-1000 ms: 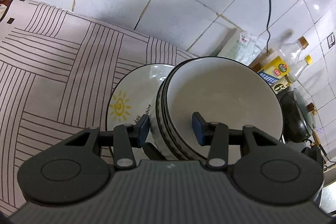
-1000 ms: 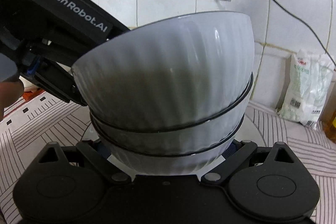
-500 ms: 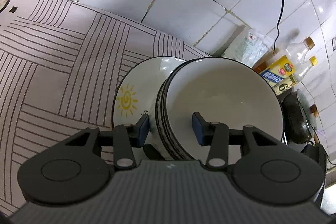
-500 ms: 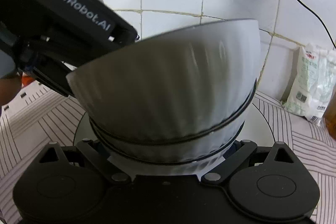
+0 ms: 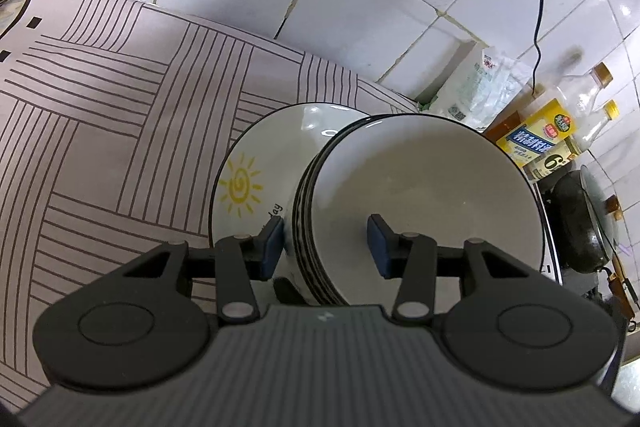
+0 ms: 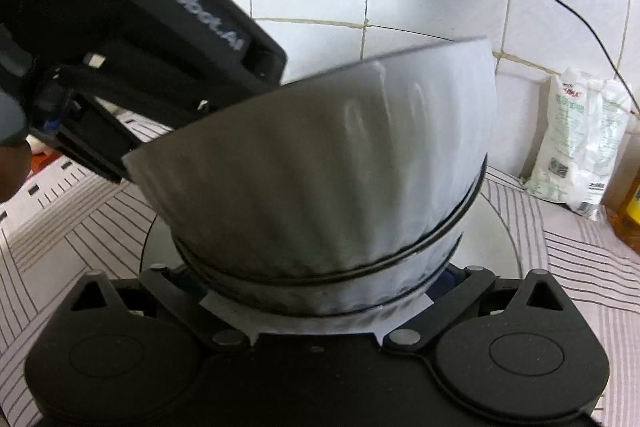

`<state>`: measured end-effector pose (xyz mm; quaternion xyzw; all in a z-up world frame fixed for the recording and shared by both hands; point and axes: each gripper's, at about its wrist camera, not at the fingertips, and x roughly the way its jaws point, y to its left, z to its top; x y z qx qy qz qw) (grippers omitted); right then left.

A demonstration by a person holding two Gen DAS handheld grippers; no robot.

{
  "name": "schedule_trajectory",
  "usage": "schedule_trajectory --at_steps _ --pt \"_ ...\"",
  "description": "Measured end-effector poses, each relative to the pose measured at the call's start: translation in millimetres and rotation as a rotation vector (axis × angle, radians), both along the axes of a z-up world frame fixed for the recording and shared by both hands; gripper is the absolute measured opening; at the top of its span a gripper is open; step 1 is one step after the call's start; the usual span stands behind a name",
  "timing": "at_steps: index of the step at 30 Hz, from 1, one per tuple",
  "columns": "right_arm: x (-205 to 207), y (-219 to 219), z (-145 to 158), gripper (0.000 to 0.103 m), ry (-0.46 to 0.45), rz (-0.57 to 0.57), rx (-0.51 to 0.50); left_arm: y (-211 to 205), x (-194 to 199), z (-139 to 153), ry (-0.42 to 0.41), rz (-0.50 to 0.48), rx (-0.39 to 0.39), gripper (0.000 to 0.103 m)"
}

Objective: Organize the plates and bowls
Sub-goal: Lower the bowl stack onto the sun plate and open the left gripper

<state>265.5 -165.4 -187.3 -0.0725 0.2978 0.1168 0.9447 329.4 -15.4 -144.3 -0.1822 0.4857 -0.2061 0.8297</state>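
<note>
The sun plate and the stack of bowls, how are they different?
The sun plate is one shallow dish with a yellow sun and some lettering; the stack of bowls is several deep bowls nested together, plain inside. The sun plate lies on the striped mat; the stack of bowls is tilted, its rims between the pads of the left gripper, and its base is hidden here. Both are white with thin dark rims.

"GenRobot.AI" runs in pale letters along the black body of the left gripper [image 6: 132, 39], at ten o'clock in the right wrist view. On the sun-painted plate [image 5: 256, 183], only "day" shows. A yellow bottle label [image 5: 540, 135] carries a large "6".
</note>
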Motion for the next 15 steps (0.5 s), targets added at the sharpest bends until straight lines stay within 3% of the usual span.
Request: schedule_trajectory --at_steps 5,10,15 --pt "-20 -1 10 0.102 0.013 -0.029 -0.031 -5 -4 6 -0.023 0.024 0.055 0.045" --pt "-53 -6 23 0.102 -0.024 -0.074 -0.038 -3 -16 22 -0.044 0.067 0.050 0.055" --pt "-83 -14 41 0.102 -0.036 -0.103 0.033 -3 -38 50 -0.101 0.064 0.108 0.063"
